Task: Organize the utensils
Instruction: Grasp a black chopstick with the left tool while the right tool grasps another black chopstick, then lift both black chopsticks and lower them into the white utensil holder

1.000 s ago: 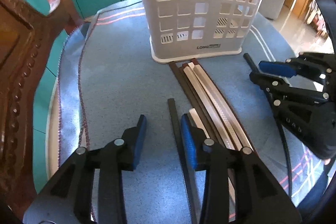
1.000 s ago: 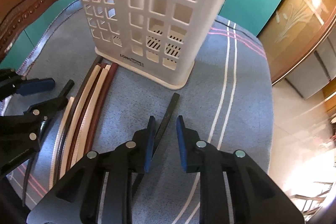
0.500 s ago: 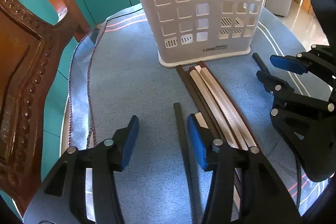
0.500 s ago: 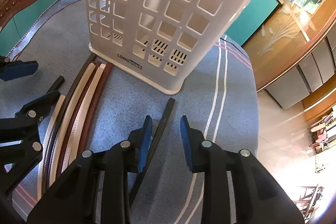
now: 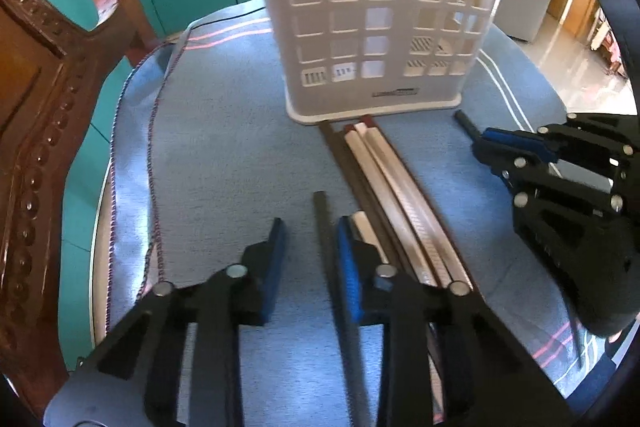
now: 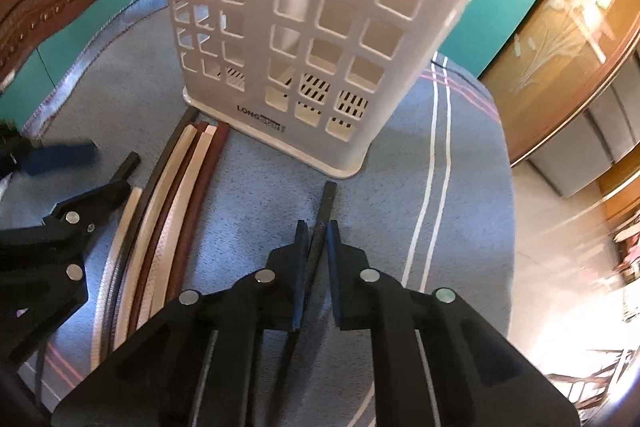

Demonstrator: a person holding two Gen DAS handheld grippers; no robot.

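Right gripper (image 6: 318, 259) low over cloth (image 6: 400, 155), pads nearly closed around black stick (image 6: 326, 203) before basket (image 6: 304, 27). Left gripper (image 5: 310, 259) open astride another stick (image 5: 320, 215), beside bundle (image 5: 384, 179). Chair (image 5: 36, 107) only in left view.

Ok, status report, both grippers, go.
Right gripper closing around a black chopstick, not clamped. Left gripper open over another black chopstick. White basket upright ahead, nothing blocking.
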